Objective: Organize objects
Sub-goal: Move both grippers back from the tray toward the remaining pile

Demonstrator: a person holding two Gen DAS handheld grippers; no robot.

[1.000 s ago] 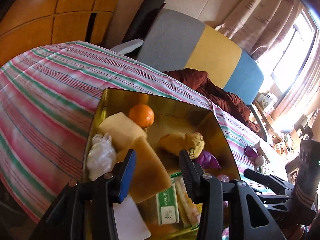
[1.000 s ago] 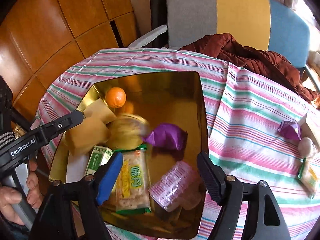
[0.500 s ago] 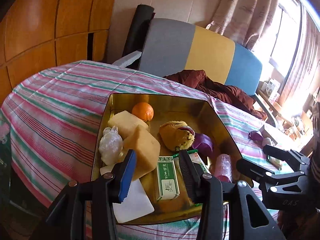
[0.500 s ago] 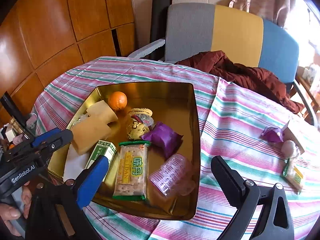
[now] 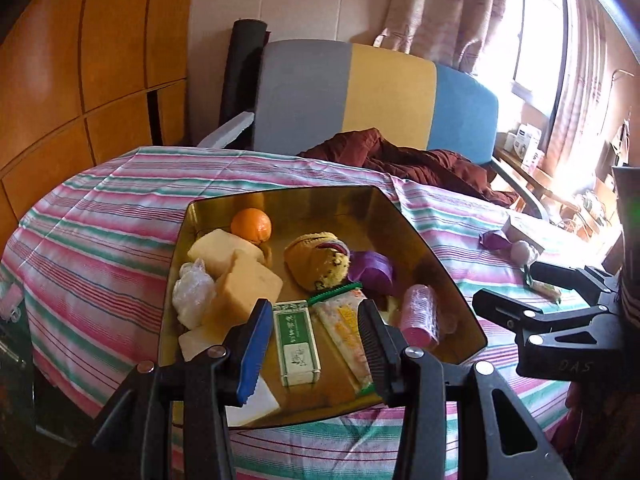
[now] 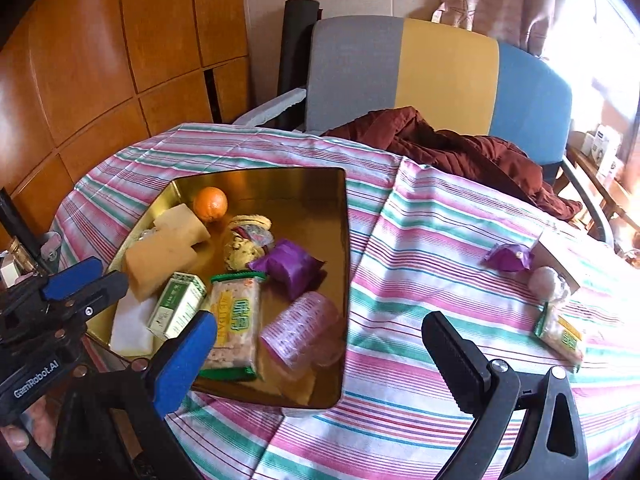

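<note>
The gold tray [image 6: 346, 240] sits on the striped table [image 6: 440, 240], filled with an orange [image 6: 210, 203], sponges, and snack packets. Left tongs [image 5: 310, 344] stand narrow and empty; right tongs [image 6: 320, 344] gape wide, empty.

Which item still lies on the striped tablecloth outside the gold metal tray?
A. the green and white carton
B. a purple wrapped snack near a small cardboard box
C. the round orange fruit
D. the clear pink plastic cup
B: in the right wrist view, a purple wrapped snack rests on the striped tablecloth beside the small cardboard box, well clear of the gold metal tray; the fruit, carton and cup all lie inside the tray.
</note>
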